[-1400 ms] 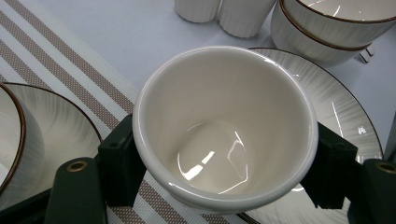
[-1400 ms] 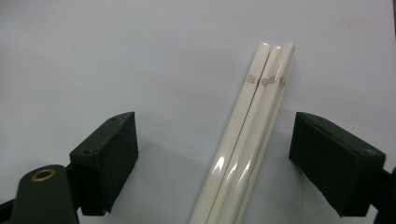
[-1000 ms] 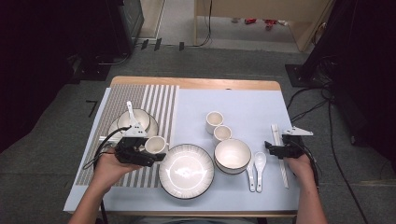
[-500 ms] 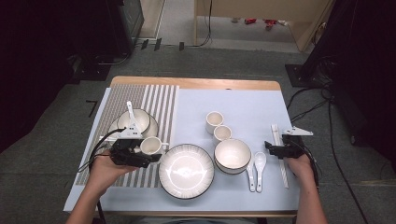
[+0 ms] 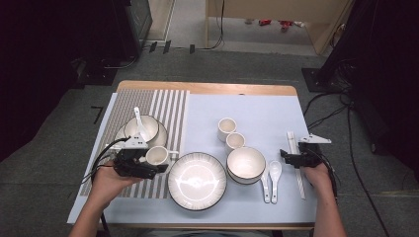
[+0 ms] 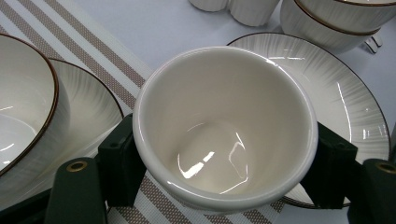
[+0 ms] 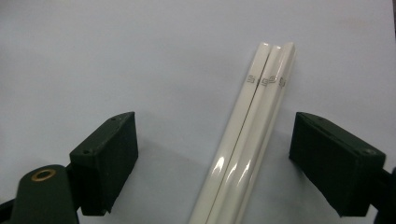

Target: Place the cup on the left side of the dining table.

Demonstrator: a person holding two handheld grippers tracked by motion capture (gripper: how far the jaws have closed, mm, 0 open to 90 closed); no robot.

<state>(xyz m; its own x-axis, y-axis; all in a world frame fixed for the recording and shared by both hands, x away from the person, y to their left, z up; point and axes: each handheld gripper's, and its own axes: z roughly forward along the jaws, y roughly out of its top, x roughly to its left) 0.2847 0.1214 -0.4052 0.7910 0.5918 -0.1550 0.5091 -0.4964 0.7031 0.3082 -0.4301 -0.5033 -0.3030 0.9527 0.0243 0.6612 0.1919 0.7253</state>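
Left gripper view: cup [image 6: 224,126] between fingers [image 6: 122,165].

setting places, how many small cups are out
3: one cup gripped in the left tool over the striped mat, two cups side by side behind the right bowl.

Small grey marks on the chopsticks [image 7: 254,154] — too small to read.
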